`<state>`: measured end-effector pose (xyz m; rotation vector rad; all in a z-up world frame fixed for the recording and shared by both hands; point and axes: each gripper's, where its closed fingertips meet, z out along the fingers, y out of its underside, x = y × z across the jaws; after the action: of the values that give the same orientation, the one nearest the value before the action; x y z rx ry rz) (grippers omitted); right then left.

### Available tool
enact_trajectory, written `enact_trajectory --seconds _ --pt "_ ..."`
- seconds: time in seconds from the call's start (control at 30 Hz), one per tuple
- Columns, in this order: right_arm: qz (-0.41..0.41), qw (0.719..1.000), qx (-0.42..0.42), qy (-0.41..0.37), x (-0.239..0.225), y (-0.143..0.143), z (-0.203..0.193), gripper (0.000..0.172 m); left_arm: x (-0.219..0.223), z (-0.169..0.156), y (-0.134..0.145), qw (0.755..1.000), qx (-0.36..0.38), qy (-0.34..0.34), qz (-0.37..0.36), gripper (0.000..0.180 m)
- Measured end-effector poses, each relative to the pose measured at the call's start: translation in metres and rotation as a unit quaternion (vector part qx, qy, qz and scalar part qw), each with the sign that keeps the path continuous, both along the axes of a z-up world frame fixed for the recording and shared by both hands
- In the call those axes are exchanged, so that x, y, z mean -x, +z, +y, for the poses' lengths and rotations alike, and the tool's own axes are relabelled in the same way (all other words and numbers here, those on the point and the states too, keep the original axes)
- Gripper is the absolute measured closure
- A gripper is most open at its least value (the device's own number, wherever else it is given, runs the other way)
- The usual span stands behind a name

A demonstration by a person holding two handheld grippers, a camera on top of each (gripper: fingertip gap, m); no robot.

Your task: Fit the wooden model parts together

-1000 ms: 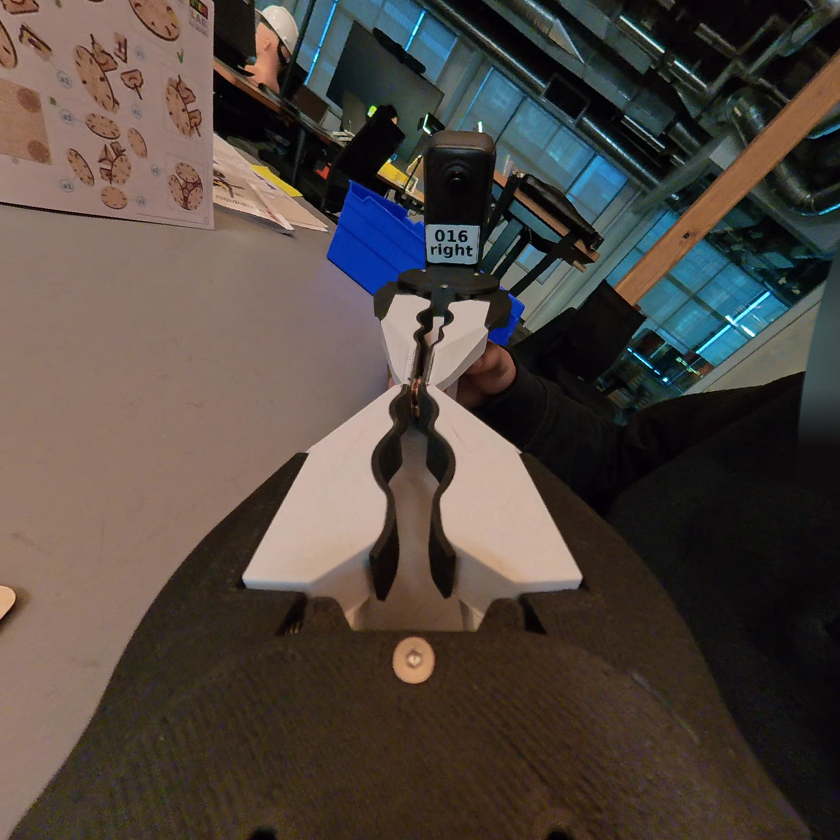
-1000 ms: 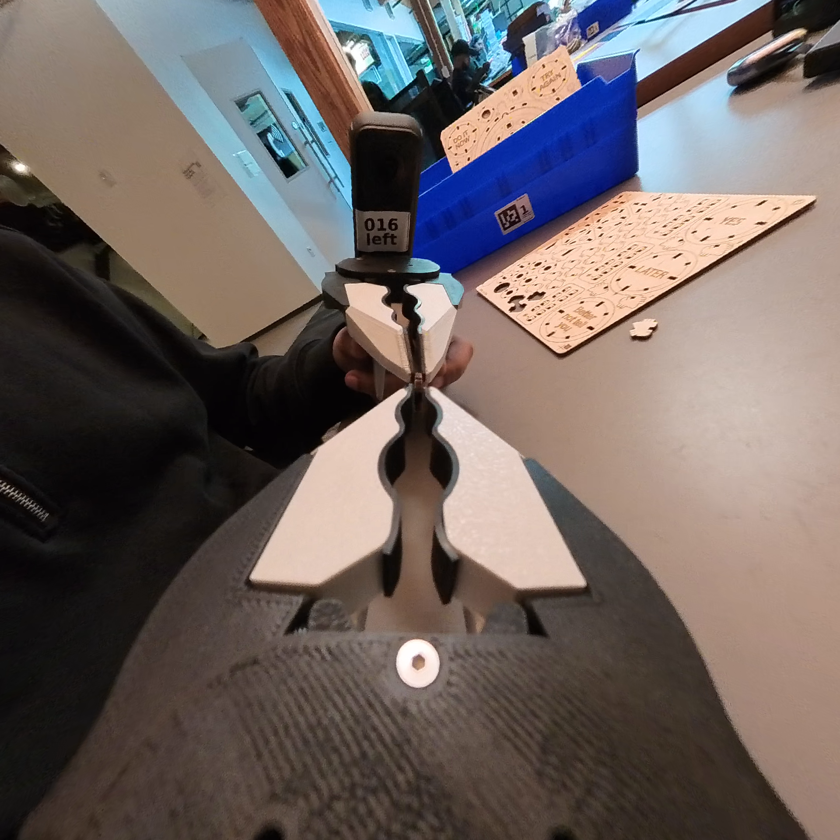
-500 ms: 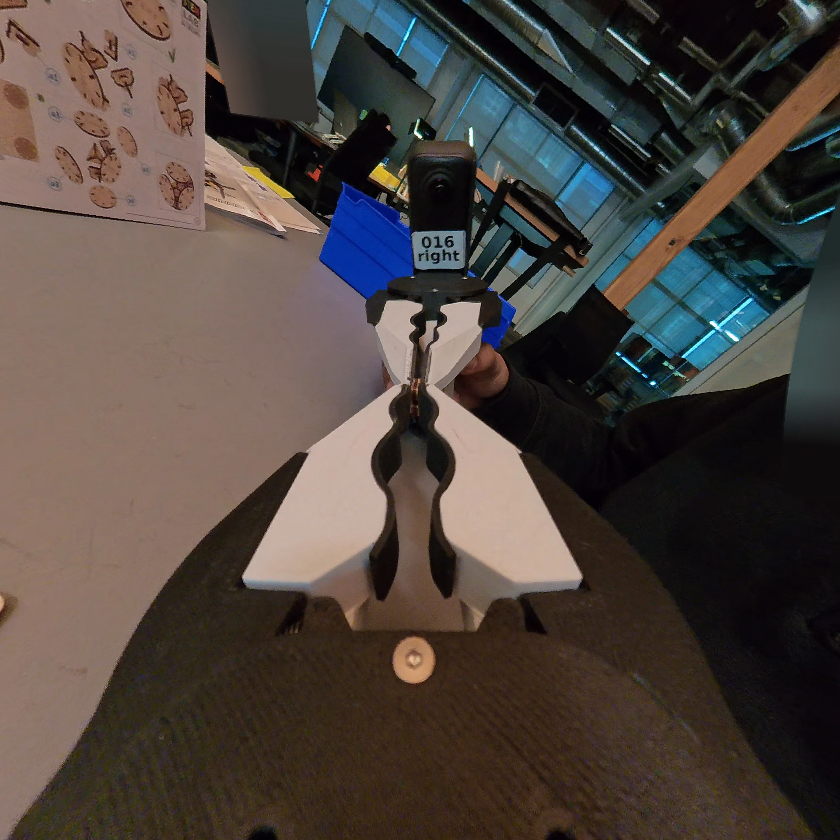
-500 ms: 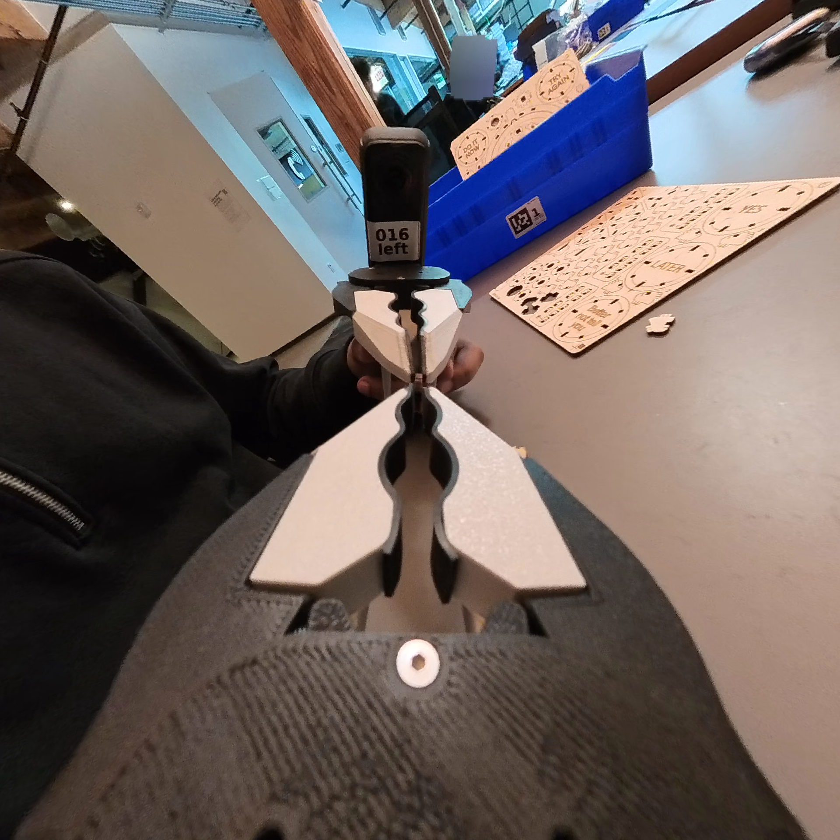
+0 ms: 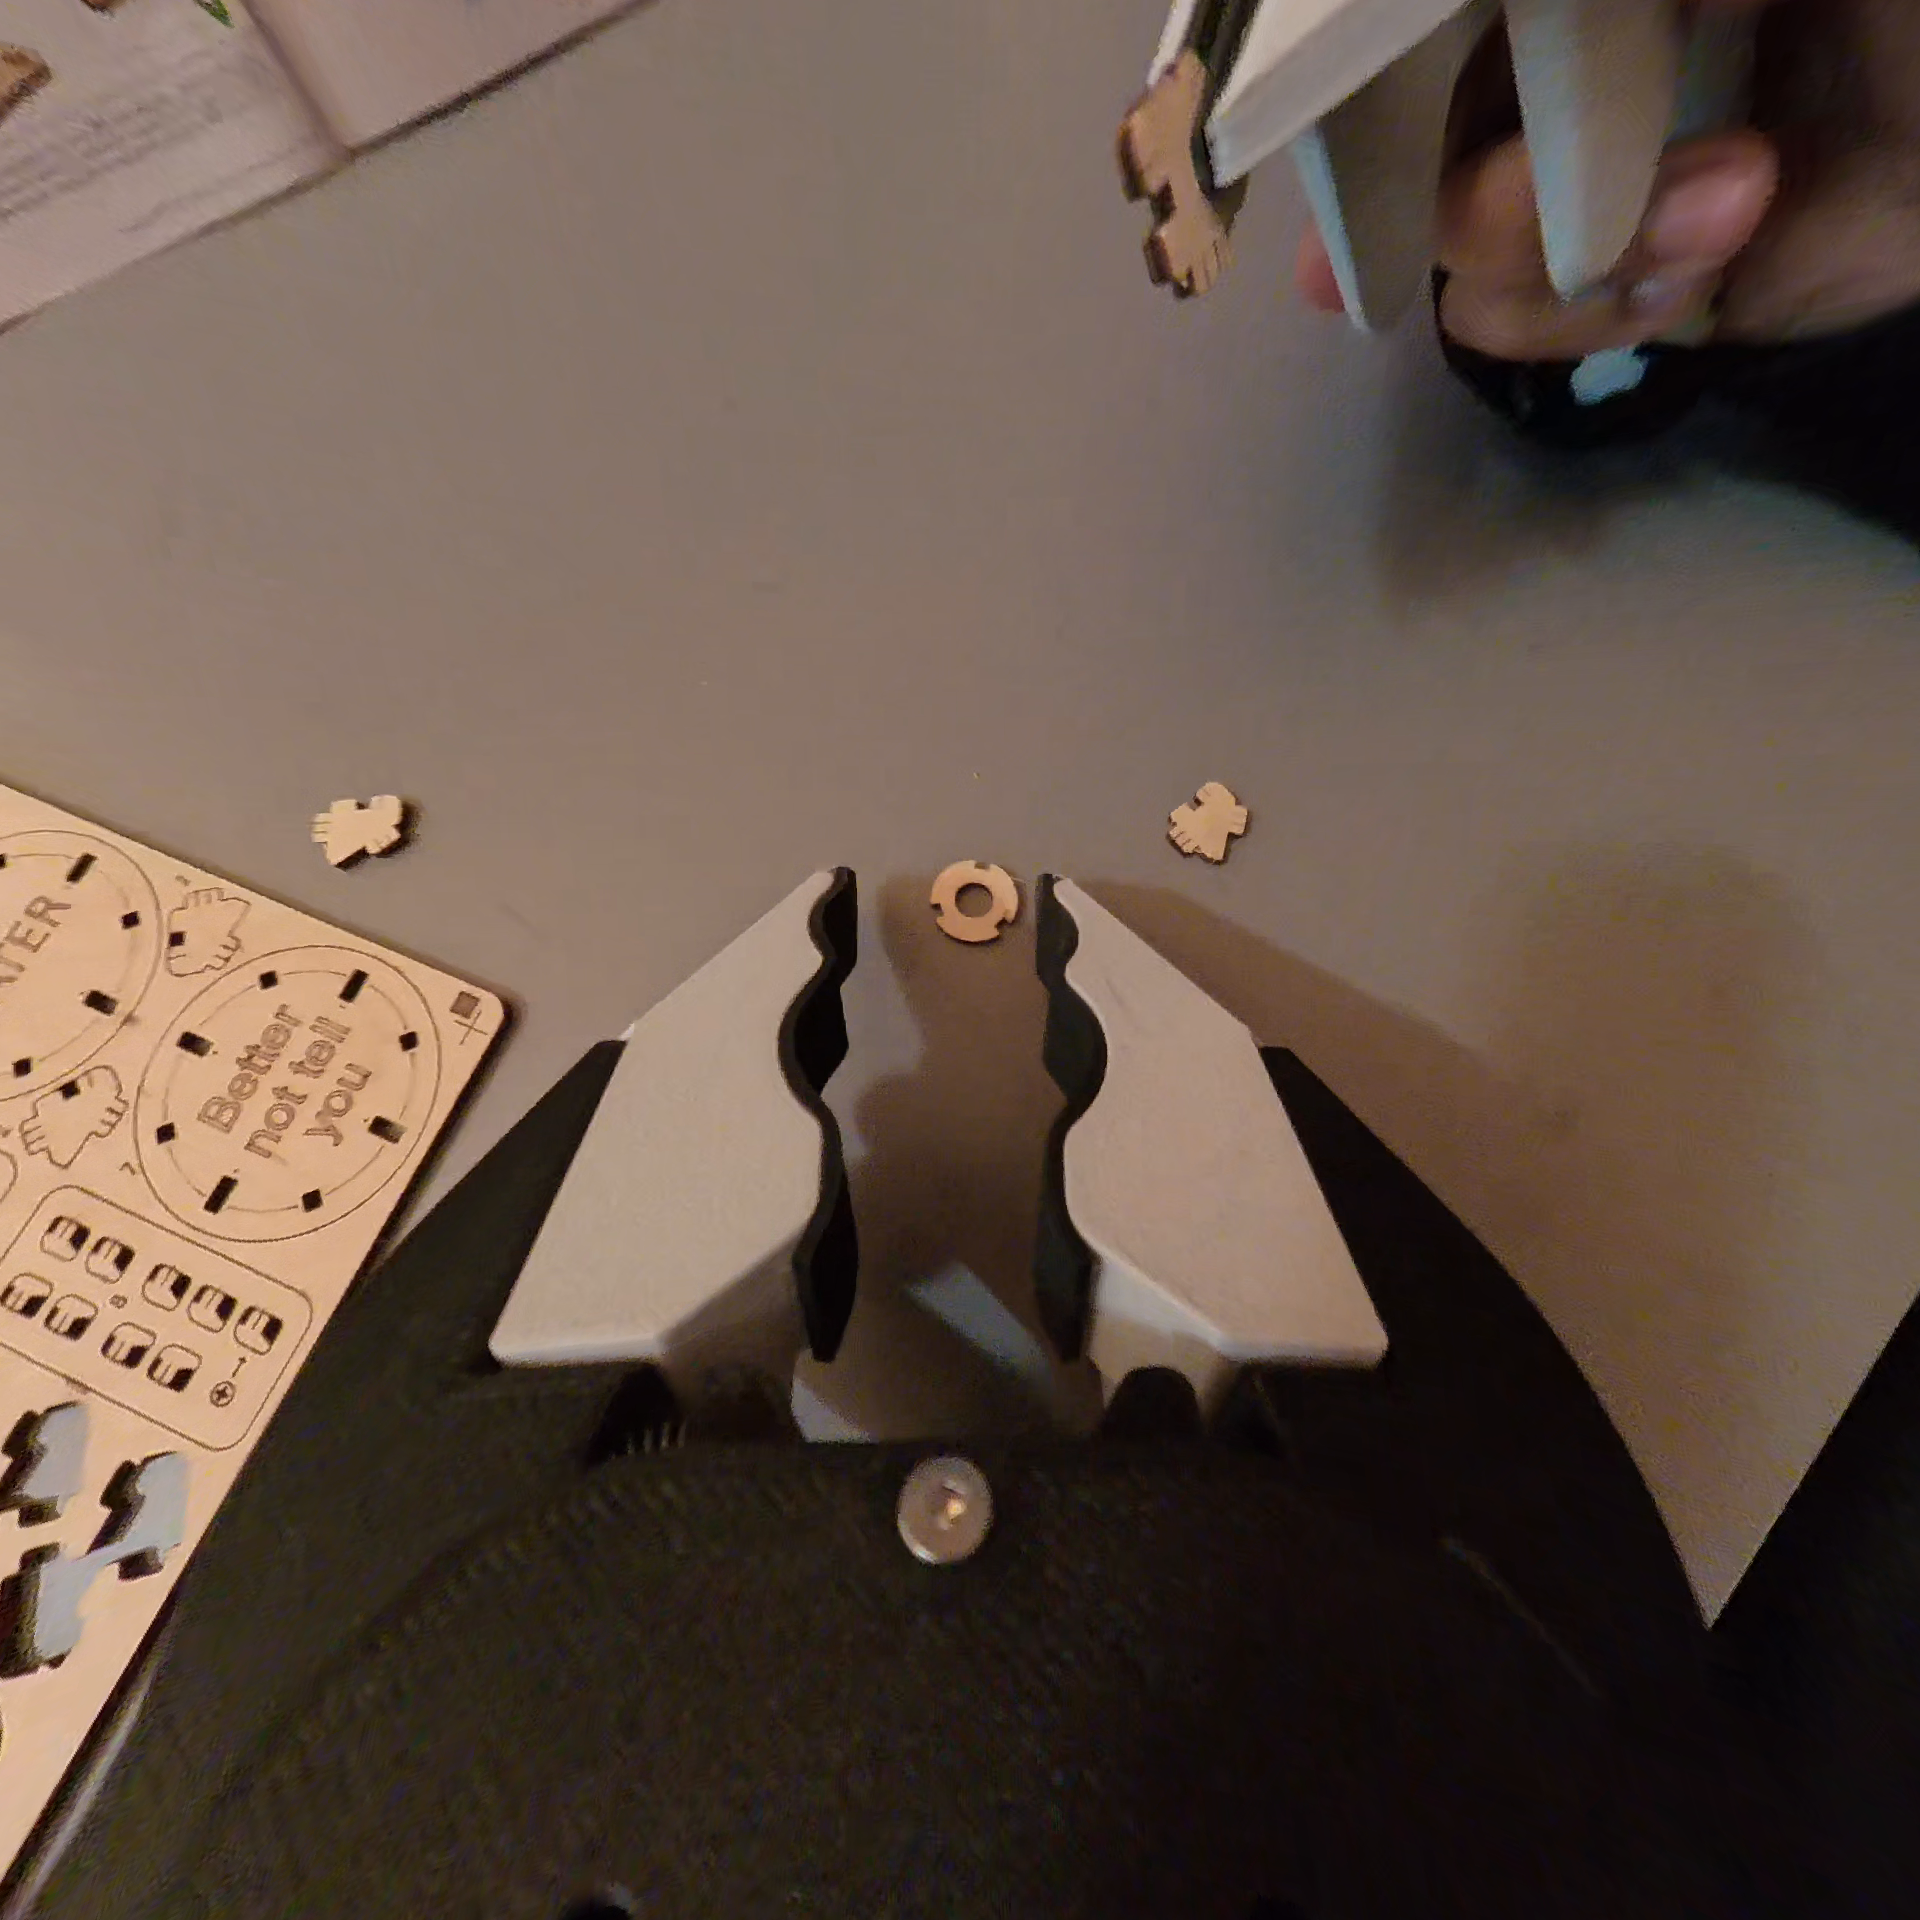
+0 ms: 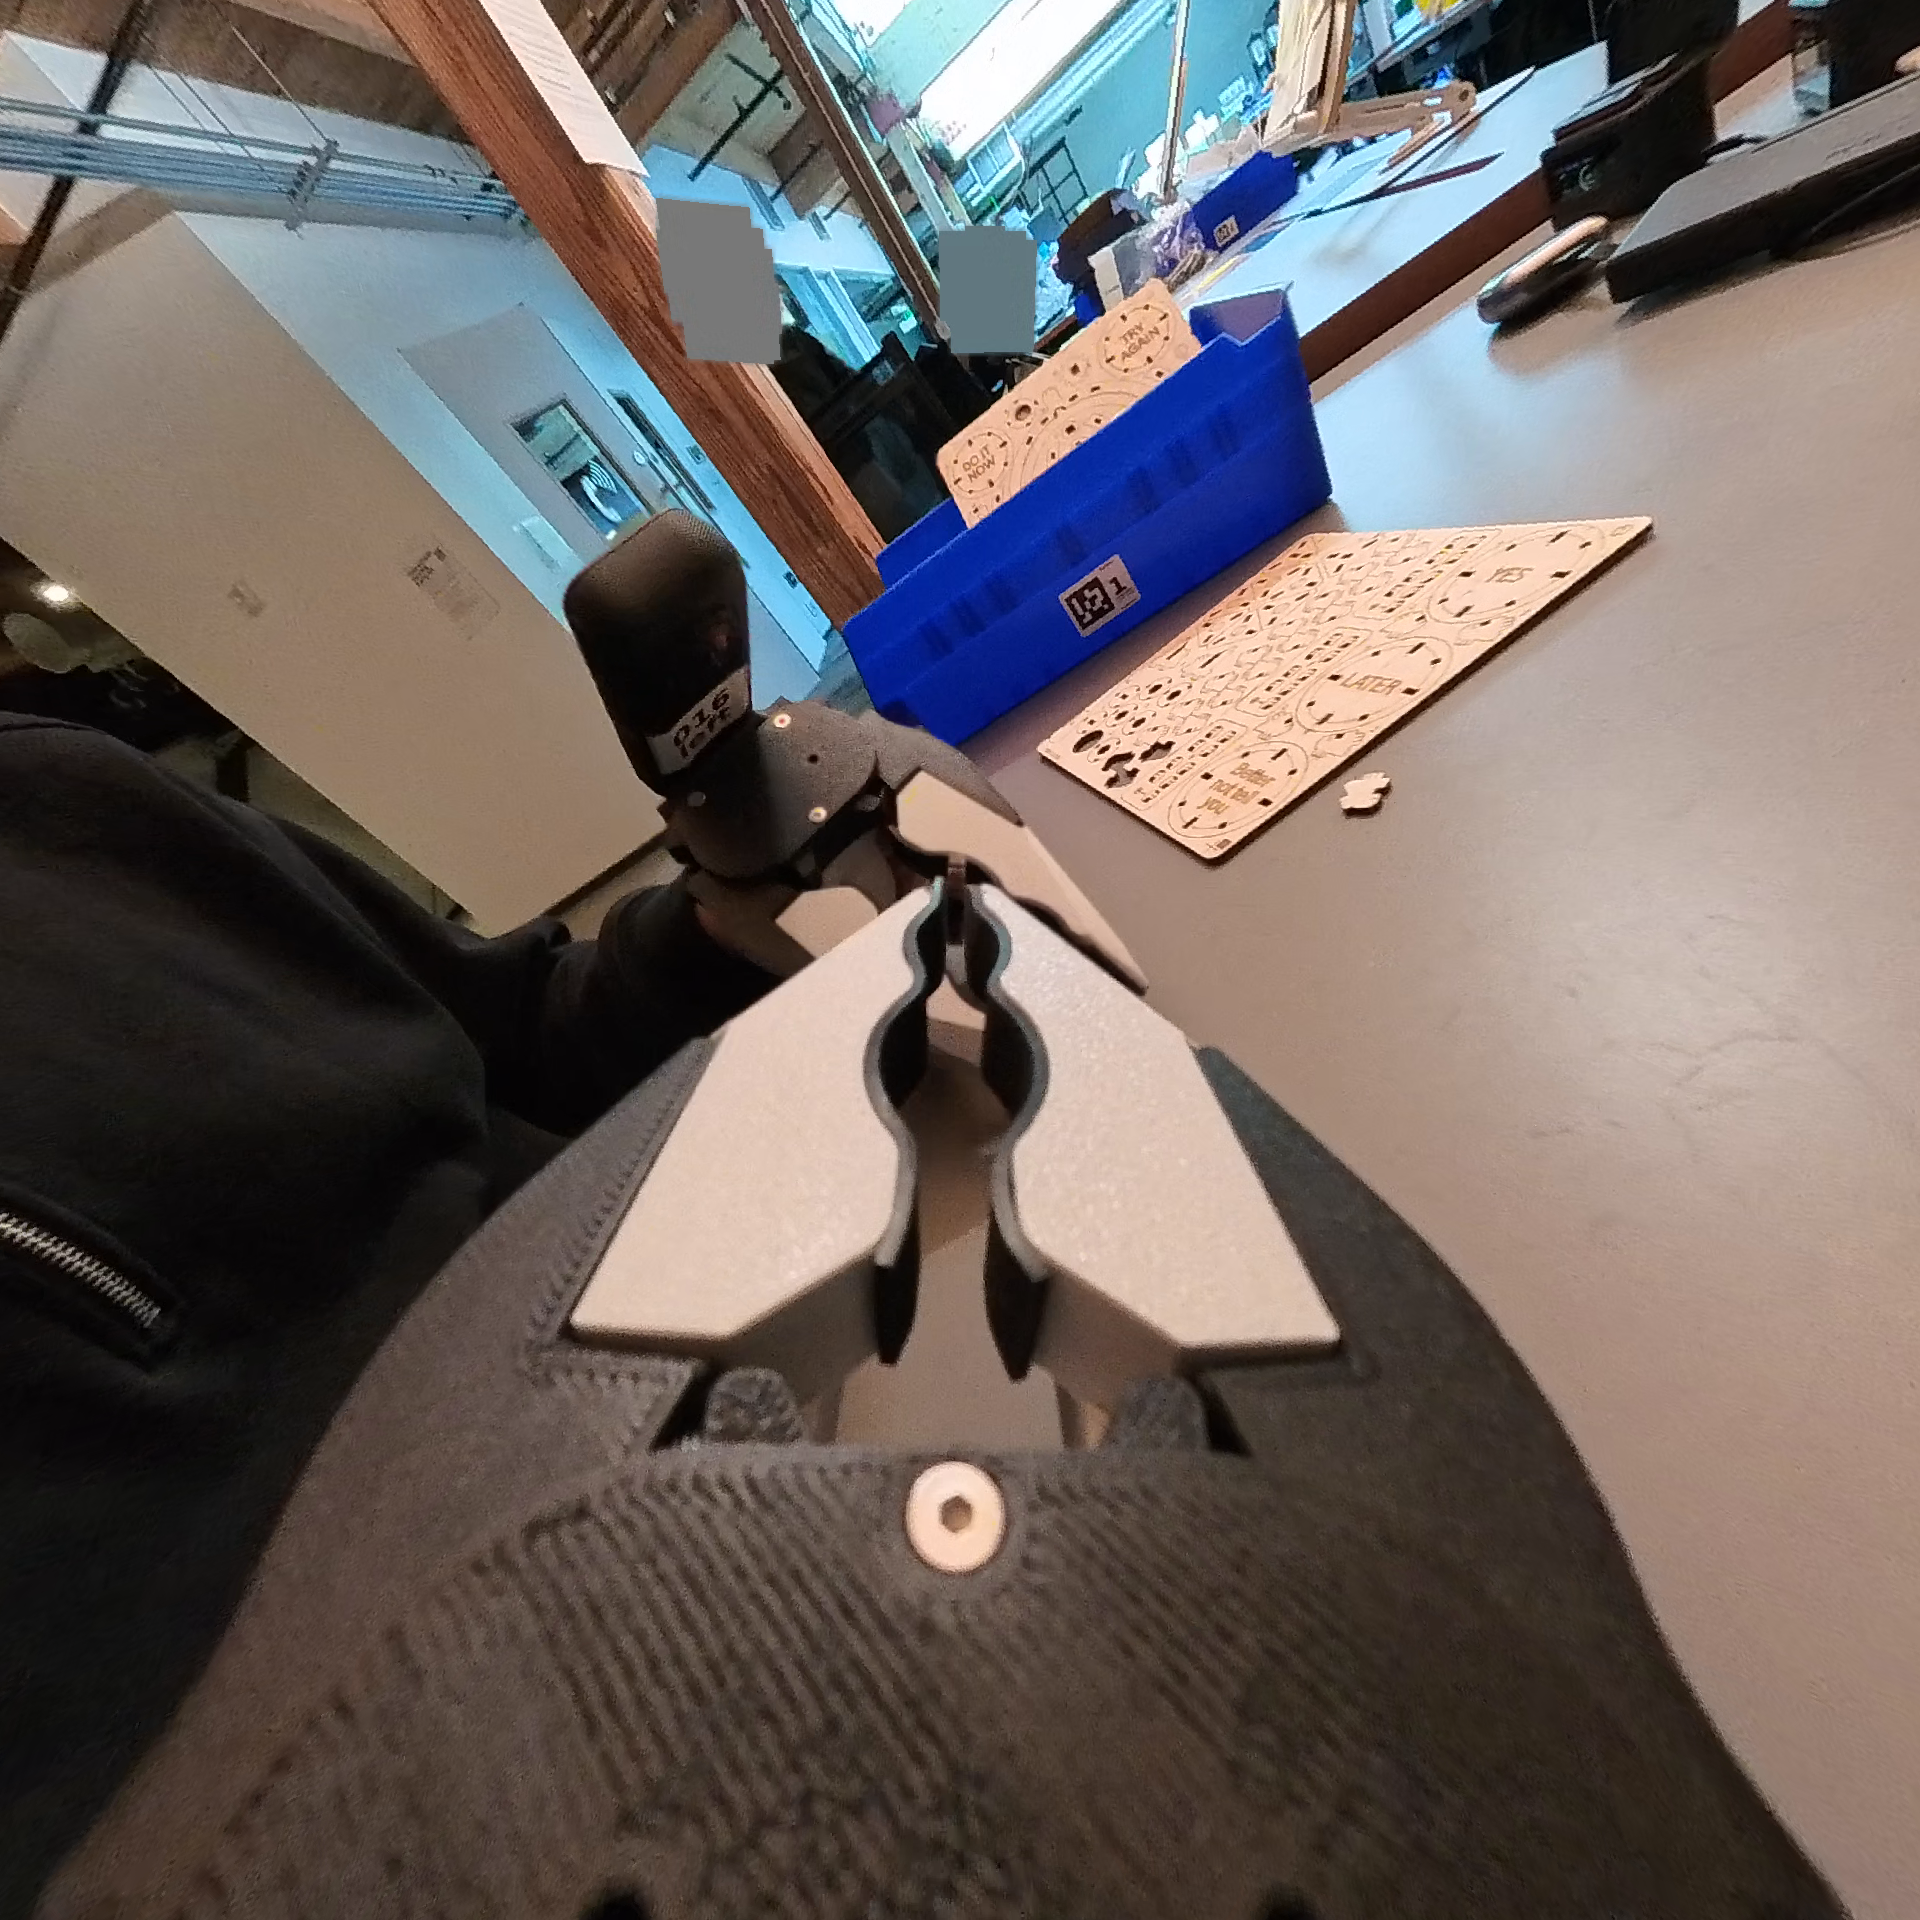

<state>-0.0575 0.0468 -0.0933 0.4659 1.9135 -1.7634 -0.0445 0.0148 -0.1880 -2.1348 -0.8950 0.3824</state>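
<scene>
Your left gripper (image 5: 948,902) points down at the grey counter (image 5: 727,520) with its fingers apart; a small wooden ring (image 5: 974,902) lies flat on the counter between the fingertips, with a gap on each side. Two small wooden cut-outs (image 5: 1206,821) (image 5: 361,830) lie on either side, and the punched plywood sheet (image 5: 260,1122) is to the left. Your right gripper (image 6: 948,902) is clamped on a thin wooden piece (image 5: 1179,197), which sticks out from its closed tips above the counter. A blue bin (image 6: 1091,582) stands beyond the sheet.
</scene>
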Motion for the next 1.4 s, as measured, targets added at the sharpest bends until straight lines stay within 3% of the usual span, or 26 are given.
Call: enact_trajectory --seconds 0.13,0.2,0.37,0.53,0.67,0.9,1.4 --pt "0.023 0.999 -0.03 -0.007 0.001 -0.006 0.0 0.172 -0.002 0.002 -0.008 1.0 0.016 -0.01 -0.021 0.153" --pt "0.037 0.998 -0.046 -0.009 0.0 -0.01 -0.001 0.172 -0.003 0.003 -0.008 1.0 0.014 -0.015 -0.023 0.164" --pt "0.087 0.992 -0.088 0.004 -0.007 -0.021 -0.004 0.172 -0.007 0.007 -0.001 0.999 -0.024 -0.035 -0.03 0.165" --pt "0.17 0.975 -0.133 0.046 -0.023 -0.043 -0.004 0.172 -0.019 0.017 0.022 0.992 -0.081 -0.099 0.019 0.165" --pt "0.229 0.964 -0.118 0.07 -0.037 -0.043 -0.003 0.172 -0.026 0.025 0.035 0.983 -0.093 -0.14 0.072 0.165" --pt "0.237 0.961 -0.119 0.075 -0.04 -0.044 -0.003 0.172 -0.032 0.027 0.045 0.974 -0.139 -0.165 0.062 0.165" --pt "0.238 0.961 -0.112 0.084 -0.044 -0.043 -0.003 0.172 -0.034 0.03 0.046 0.972 -0.148 -0.176 0.056 0.166"
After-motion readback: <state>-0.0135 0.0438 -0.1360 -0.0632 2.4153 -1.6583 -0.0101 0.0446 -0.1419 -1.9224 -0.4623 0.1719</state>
